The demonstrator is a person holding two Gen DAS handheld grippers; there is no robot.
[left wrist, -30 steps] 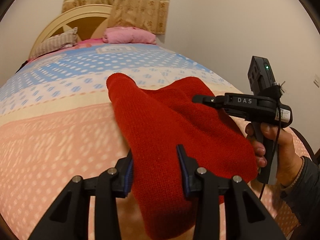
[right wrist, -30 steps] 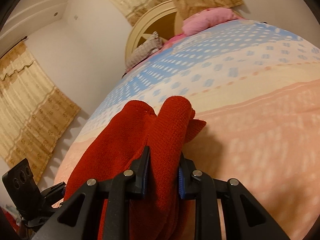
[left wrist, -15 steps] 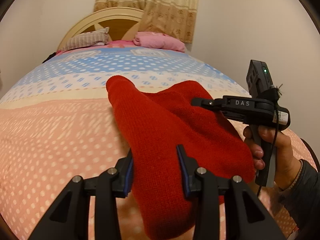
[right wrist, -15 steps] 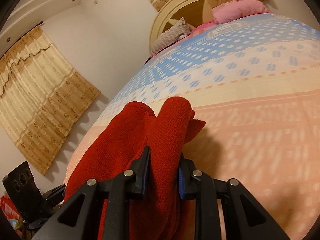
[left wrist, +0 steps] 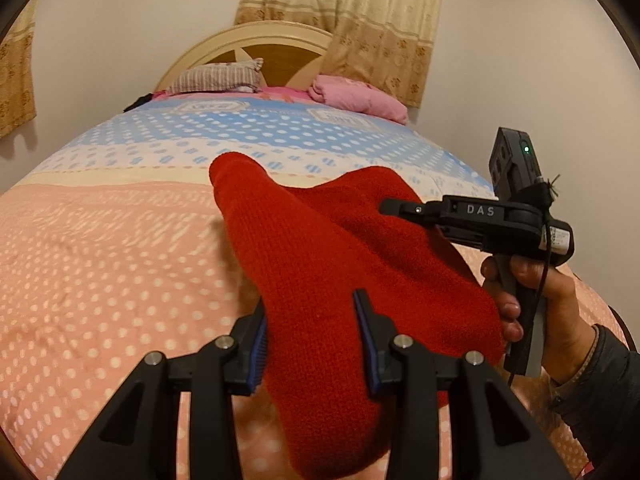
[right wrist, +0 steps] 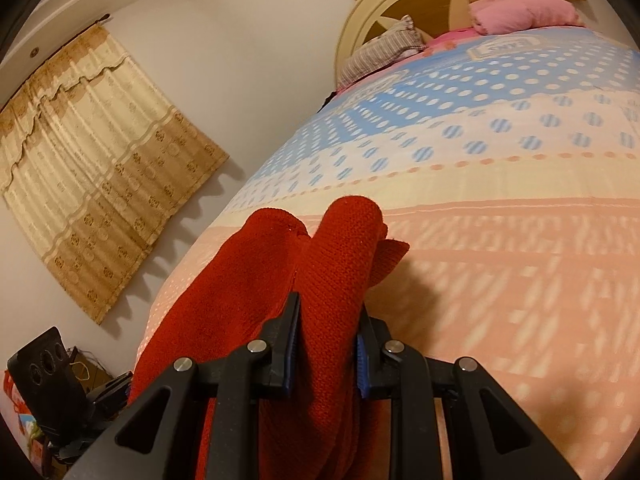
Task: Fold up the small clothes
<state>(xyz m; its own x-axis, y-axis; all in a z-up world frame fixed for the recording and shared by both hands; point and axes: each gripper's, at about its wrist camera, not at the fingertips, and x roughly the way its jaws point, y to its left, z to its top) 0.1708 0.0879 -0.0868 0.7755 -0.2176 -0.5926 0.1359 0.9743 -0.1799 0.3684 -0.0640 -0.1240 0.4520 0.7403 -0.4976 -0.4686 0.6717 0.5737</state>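
A red knitted garment (left wrist: 320,264) hangs stretched between both grippers above the bed. My left gripper (left wrist: 310,320) is shut on a thick bunched edge of it, which fills the gap between the blue pads. In the left wrist view the right gripper (left wrist: 400,208), held by a hand (left wrist: 536,292), reaches in from the right and grips the garment's far side. In the right wrist view my right gripper (right wrist: 328,328) is shut on a rolled fold of the red garment (right wrist: 256,288); the cloth drapes left toward the left gripper's body (right wrist: 40,372) at the lower left.
A bed (left wrist: 100,264) with a dotted pink, cream and blue sheet lies under the garment. A striped pillow (left wrist: 216,76) and a folded pink blanket (left wrist: 356,96) lie at the rounded headboard (left wrist: 256,40). Beige curtains (right wrist: 92,152) hang on the walls.
Both grippers have swung sideways together with the garment in their grip; the headboard and curtains have shifted right across both views. The grips and the garment's shape are unchanged.
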